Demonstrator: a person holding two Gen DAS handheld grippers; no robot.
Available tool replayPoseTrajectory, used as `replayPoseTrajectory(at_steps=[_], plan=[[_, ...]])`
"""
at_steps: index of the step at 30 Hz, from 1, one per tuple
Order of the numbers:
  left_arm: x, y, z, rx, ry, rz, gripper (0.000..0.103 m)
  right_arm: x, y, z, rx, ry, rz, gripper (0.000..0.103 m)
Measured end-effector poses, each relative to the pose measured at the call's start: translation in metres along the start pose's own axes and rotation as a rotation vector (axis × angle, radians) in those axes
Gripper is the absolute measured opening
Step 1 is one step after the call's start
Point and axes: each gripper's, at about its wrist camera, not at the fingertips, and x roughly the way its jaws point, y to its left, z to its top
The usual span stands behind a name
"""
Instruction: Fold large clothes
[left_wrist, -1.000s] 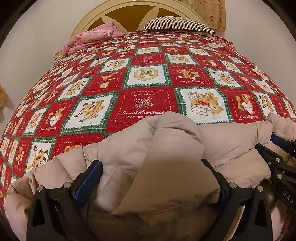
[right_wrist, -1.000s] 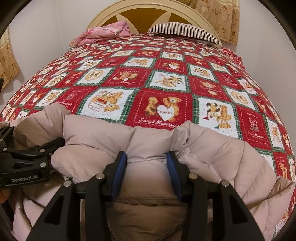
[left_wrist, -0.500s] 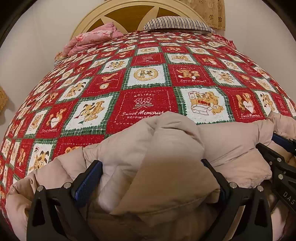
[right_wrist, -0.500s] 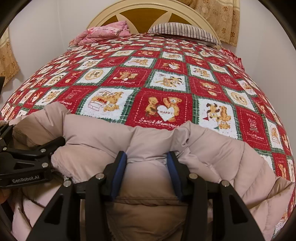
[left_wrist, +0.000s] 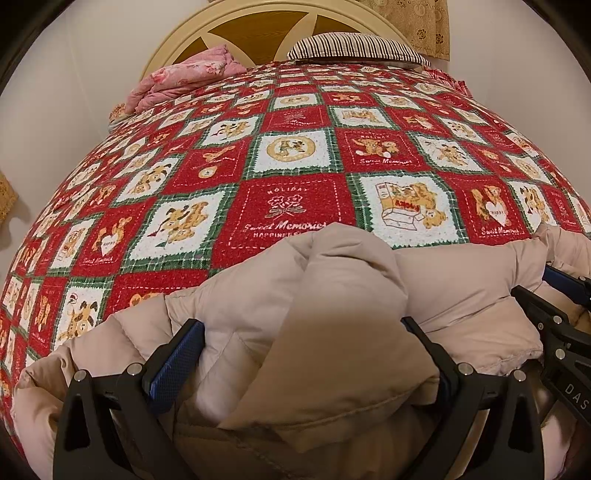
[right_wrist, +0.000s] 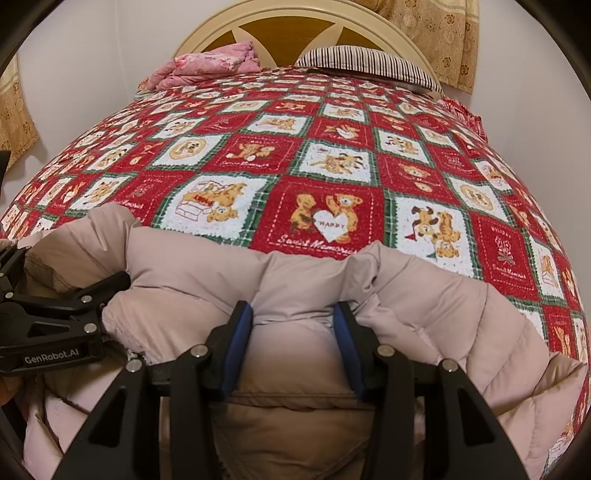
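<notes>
A beige puffer jacket (left_wrist: 332, 295) lies bunched at the near edge of the bed, also seen in the right wrist view (right_wrist: 424, 295). My left gripper (left_wrist: 303, 332) has its jaws wide apart around a thick fold of the jacket. My right gripper (right_wrist: 293, 314) has its jaws closer together, clamped on a fold of the jacket. The right gripper shows at the right edge of the left wrist view (left_wrist: 561, 321); the left gripper shows at the left of the right wrist view (right_wrist: 55, 317).
A red, green and white teddy-bear quilt (left_wrist: 295, 155) covers the bed (right_wrist: 332, 147). A pink folded blanket (left_wrist: 184, 77) and a striped pillow (left_wrist: 354, 46) lie by the cream headboard (left_wrist: 258, 22). Curtains (right_wrist: 443, 33) hang at the back right.
Almost nothing has moved. Both grippers hold the same folds, with only a slight shift of view.
</notes>
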Motion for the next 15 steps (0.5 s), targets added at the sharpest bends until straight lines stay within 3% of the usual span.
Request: replayPoseTrajectory(at_steps=[15], plan=[[0.0001,0.0010,0.0023,-0.002,0.011,-0.006,0.103,-0.0004,0.0023,0.0013,-0.016,0.003,-0.024,0.051]])
